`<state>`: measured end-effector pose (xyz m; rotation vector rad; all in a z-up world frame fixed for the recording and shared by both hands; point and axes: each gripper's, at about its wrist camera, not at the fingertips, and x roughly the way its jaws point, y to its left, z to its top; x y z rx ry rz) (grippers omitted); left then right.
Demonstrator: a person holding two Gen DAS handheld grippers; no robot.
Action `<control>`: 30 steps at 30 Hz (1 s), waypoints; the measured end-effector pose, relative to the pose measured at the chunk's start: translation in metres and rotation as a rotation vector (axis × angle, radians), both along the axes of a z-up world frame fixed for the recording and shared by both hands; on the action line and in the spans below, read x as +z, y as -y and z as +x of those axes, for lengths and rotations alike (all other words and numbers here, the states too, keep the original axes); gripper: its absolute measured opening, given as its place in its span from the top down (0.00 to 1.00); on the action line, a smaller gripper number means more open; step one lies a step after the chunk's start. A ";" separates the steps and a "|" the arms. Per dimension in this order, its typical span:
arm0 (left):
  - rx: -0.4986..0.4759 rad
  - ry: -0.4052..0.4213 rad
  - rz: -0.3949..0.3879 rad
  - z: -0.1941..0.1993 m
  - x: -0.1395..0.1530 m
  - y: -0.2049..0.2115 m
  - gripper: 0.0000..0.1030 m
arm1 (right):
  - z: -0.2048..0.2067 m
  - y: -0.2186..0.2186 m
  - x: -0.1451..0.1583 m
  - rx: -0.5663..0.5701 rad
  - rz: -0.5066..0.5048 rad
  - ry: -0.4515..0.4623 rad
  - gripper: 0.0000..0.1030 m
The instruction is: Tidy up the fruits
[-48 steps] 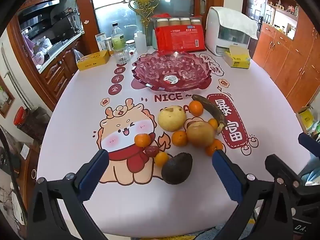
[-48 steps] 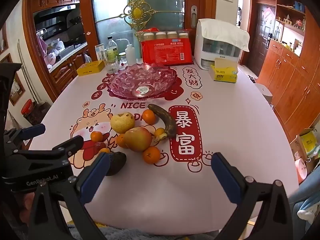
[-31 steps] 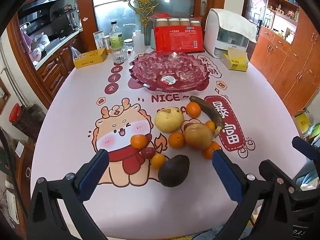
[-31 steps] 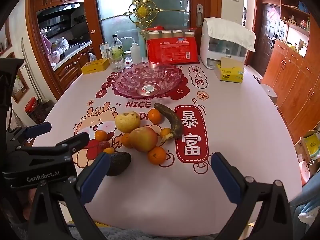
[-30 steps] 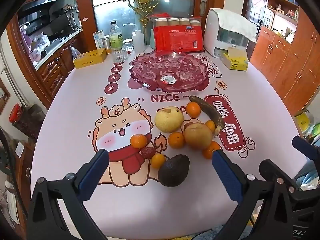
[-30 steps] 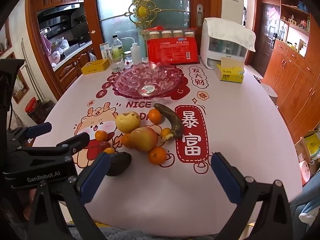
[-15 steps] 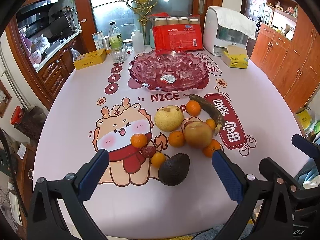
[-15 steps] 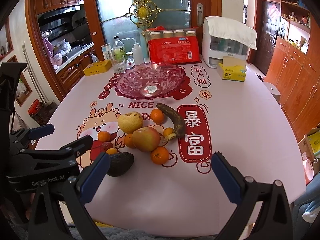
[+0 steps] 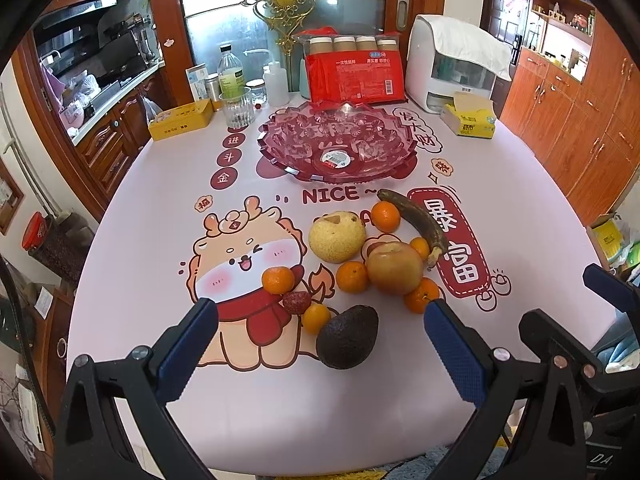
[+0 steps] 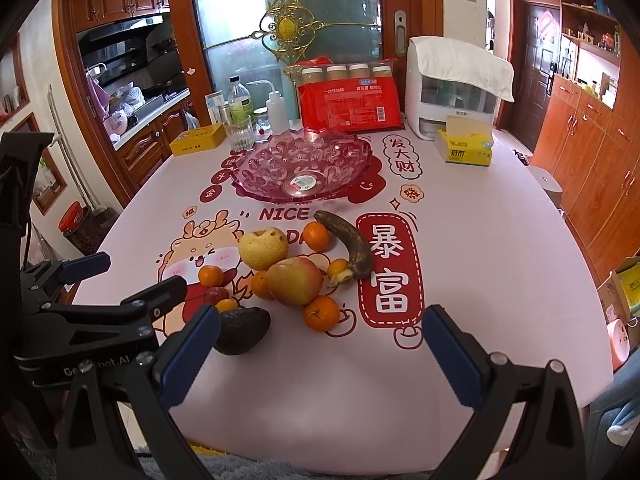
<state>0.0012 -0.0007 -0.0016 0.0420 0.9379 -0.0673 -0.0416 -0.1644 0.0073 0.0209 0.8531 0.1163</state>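
Note:
A pile of fruit lies mid-table: a dark avocado [image 9: 347,342], a yellow pear [image 9: 337,236], an apple [image 9: 394,267], a brown banana [image 9: 416,220], a small red fruit [image 9: 297,302] and several tangerines [image 9: 277,280]. An empty pink glass bowl [image 9: 336,148] stands behind them. My left gripper [image 9: 320,344] is open and empty, just in front of the avocado. My right gripper [image 10: 320,348] is open and empty, in front of the pile; the avocado [image 10: 240,329] sits by its left finger. The left gripper's body [image 10: 96,320] shows in the right wrist view.
At the table's far edge stand a red pack of cups [image 9: 353,73], a white appliance [image 9: 456,64], a tissue box [image 9: 470,121], a yellow tin [image 9: 180,120], a glass [image 9: 237,107] and bottles [image 9: 229,74]. Wooden cabinets [image 9: 568,120] flank the right side.
Both grippers have eased slightly forward and up over the table's near edge. The fruit and bowl have not moved. Both grippers stay open.

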 end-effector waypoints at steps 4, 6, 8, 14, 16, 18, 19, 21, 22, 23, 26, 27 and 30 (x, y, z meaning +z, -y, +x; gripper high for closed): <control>0.001 0.008 0.005 -0.003 0.003 0.000 0.01 | -0.001 0.001 0.002 0.003 0.004 0.006 0.02; 0.001 0.010 0.008 -0.004 0.004 -0.001 0.01 | -0.002 0.000 0.002 0.004 0.005 0.007 0.02; 0.003 0.011 0.015 -0.004 0.006 -0.002 0.01 | -0.002 0.000 0.002 0.004 0.003 0.006 0.02; 0.000 0.014 0.011 -0.005 0.009 -0.003 0.01 | -0.003 -0.002 0.003 0.008 0.002 0.012 0.02; 0.000 0.013 0.010 -0.005 0.009 -0.003 0.01 | -0.005 -0.004 0.005 0.012 -0.001 0.018 0.02; -0.004 0.016 0.009 -0.004 0.011 -0.003 0.01 | -0.006 -0.006 0.007 0.018 -0.004 0.024 0.02; -0.006 0.019 0.007 -0.004 0.013 -0.004 0.01 | -0.006 -0.007 0.008 0.022 -0.005 0.027 0.02; -0.011 0.027 -0.003 -0.004 0.014 -0.005 0.01 | -0.006 -0.007 0.011 0.029 -0.006 0.032 0.02; -0.013 0.032 -0.011 -0.004 0.016 -0.006 0.01 | -0.005 -0.007 0.012 0.032 -0.004 0.036 0.02; -0.014 0.035 -0.021 -0.004 0.018 -0.007 0.01 | -0.004 -0.007 0.014 0.035 0.001 0.037 0.02; -0.025 0.024 -0.047 -0.002 0.025 -0.011 0.01 | -0.001 -0.005 0.018 0.044 0.013 0.035 0.02; -0.033 0.014 -0.052 0.000 0.026 -0.011 0.01 | 0.001 -0.004 0.020 0.049 0.019 0.033 0.02; -0.051 -0.003 -0.073 0.006 0.030 -0.014 0.01 | 0.006 -0.004 0.025 0.058 0.018 0.029 0.02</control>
